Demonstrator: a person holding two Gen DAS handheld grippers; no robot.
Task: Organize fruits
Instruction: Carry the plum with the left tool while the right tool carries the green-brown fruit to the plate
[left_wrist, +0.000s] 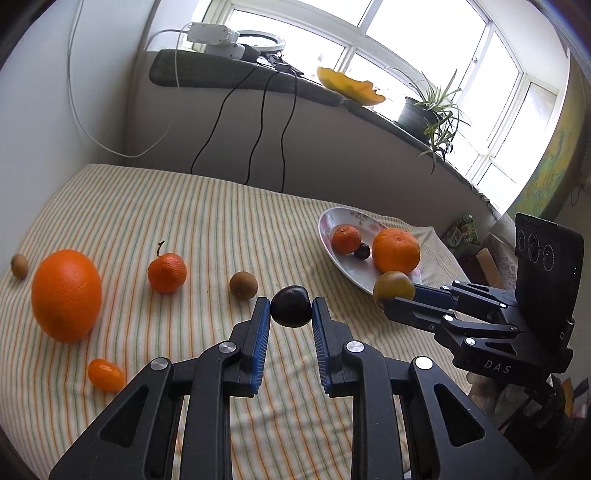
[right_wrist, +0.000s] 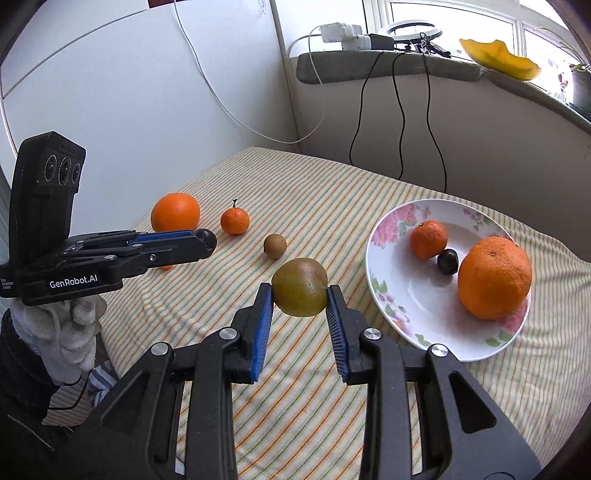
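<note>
Five fruits lie loose on the striped cloth: a small brown one (left_wrist: 19, 266), a big orange (left_wrist: 66, 295), a kumquat (left_wrist: 106, 374), a mandarin (left_wrist: 167, 272), another brown one (left_wrist: 243, 284). The left hand-held gripper (left_wrist: 291, 314) clamps a dark fruit (left_wrist: 291, 306); the right hand-held gripper (right_wrist: 300, 295) clamps a green-brown fruit (right_wrist: 300, 287). The plate (right_wrist: 406, 295) holds three, so roughly a third looks done.

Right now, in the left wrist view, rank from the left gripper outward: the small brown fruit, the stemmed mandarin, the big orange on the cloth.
1. Small brown fruit, just left of the left gripper.
2. Stemmed mandarin, further left.
3. Big orange, far left.
</note>
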